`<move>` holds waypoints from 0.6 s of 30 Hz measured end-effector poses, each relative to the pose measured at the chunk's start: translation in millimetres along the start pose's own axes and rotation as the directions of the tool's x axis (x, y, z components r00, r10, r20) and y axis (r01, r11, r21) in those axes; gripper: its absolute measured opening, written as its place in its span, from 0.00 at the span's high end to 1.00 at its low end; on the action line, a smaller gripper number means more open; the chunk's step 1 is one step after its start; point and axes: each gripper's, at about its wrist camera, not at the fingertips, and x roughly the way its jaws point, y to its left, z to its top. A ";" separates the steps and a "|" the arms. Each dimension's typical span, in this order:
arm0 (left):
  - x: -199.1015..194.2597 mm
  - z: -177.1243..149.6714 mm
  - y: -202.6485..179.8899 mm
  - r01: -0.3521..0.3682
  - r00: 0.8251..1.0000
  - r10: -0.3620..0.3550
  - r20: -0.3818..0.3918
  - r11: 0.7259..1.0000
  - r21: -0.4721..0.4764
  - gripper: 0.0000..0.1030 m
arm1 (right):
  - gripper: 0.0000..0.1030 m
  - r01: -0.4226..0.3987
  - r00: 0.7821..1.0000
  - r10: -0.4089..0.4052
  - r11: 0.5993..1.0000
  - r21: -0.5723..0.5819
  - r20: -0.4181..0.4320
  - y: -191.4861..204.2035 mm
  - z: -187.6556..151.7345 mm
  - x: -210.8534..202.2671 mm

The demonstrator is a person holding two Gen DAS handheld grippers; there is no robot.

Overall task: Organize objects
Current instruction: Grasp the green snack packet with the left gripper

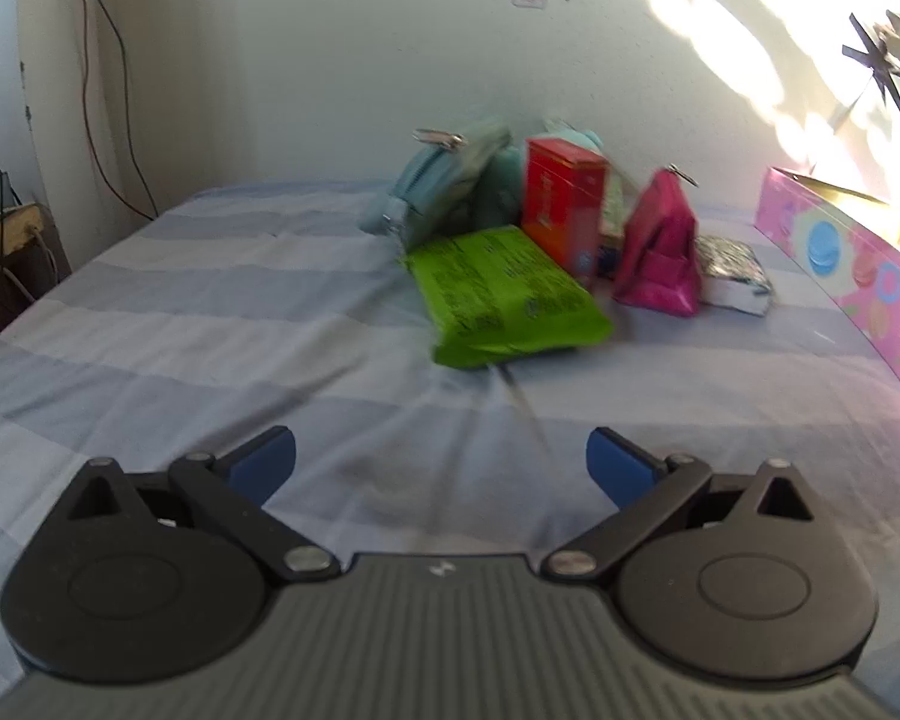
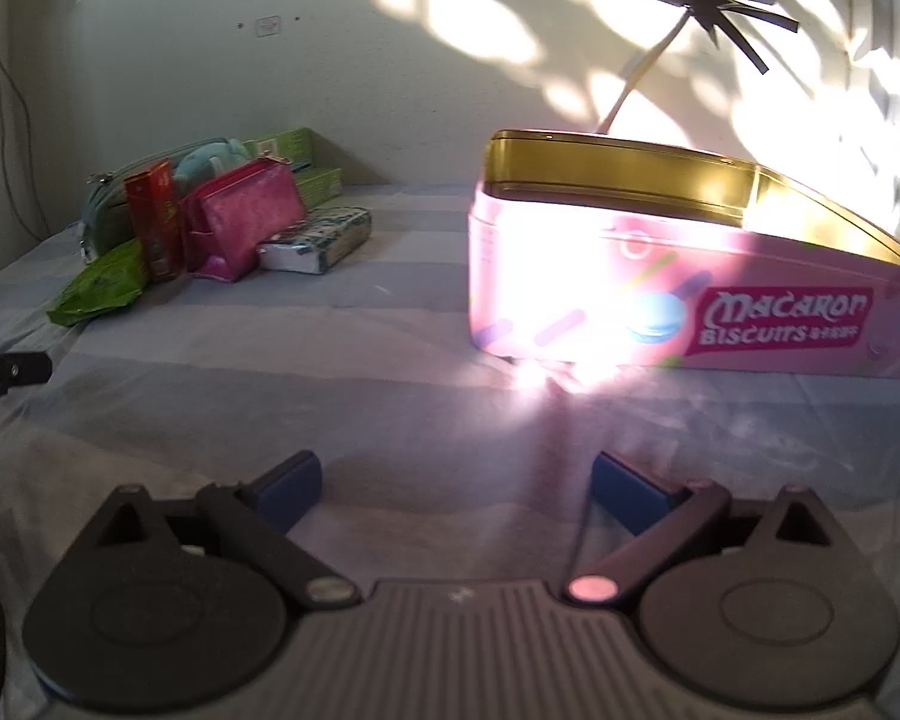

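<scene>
The left gripper hangs over the striped bedsheet with its jaws spread wide and nothing between them. The right gripper is likewise released, jaws apart and empty, tilted down over the same sheet.

Taking the pink biscuit tin as the landmark: it stands open on the bed, ahead and to the right of the right gripper, its gold inside catching strong sunlight — the near corner is washed out by glare. Printed on its side is "Macaron Biscuits".

The things to be sorted sit in a cluster well to the left of the tin, none touching it. Nearest in that cluster lies a flat green packet. Behind it a red box stands upright, and beside that, toward the tin, a pink pouch stands on its base. A small silvery patterned packet lies just beside the pouch, the closest of the group to the tin. Farthest back, a pale blue zip case leans near the wall — green boxes show behind the pouch in the right wrist view.
</scene>
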 end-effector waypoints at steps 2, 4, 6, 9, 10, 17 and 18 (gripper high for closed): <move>4.8 9.4 13.8 -0.028 0.998 0.028 0.058 1.000 0.000 0.08 | 0.22 -0.066 0.998 0.066 0.997 -0.037 0.004 12.8 7.4 3.8; 14.2 21.7 25.0 -0.014 0.997 0.016 0.080 1.000 -0.019 0.12 | 0.51 -0.132 0.991 0.133 0.985 -0.111 -0.002 36.3 22.2 13.5; 26.5 34.0 33.3 0.064 0.994 -0.058 0.095 0.996 -0.055 0.15 | 0.71 -0.250 0.968 0.251 0.959 -0.134 -0.010 56.5 41.4 26.4; 47.2 41.3 38.2 0.150 0.987 -0.143 0.073 0.983 -0.106 0.34 | 0.75 -0.333 0.941 0.339 0.928 -0.169 0.005 91.5 69.6 47.0; 54.0 42.1 40.4 0.185 0.982 -0.179 0.056 0.974 -0.129 0.40 | 0.75 -0.346 0.935 0.355 0.918 -0.192 0.009 102.0 76.0 52.0; 70.0 32.4 46.5 0.382 0.922 -0.388 0.018 0.897 -0.222 0.45 | 0.70 -0.440 0.897 0.436 0.860 -0.261 -0.075 157.1 95.1 101.7; 72.6 31.7 44.5 0.395 0.915 -0.405 -0.003 0.893 -0.215 0.50 | 0.70 -0.445 0.895 0.439 0.858 -0.256 -0.086 158.7 94.4 107.8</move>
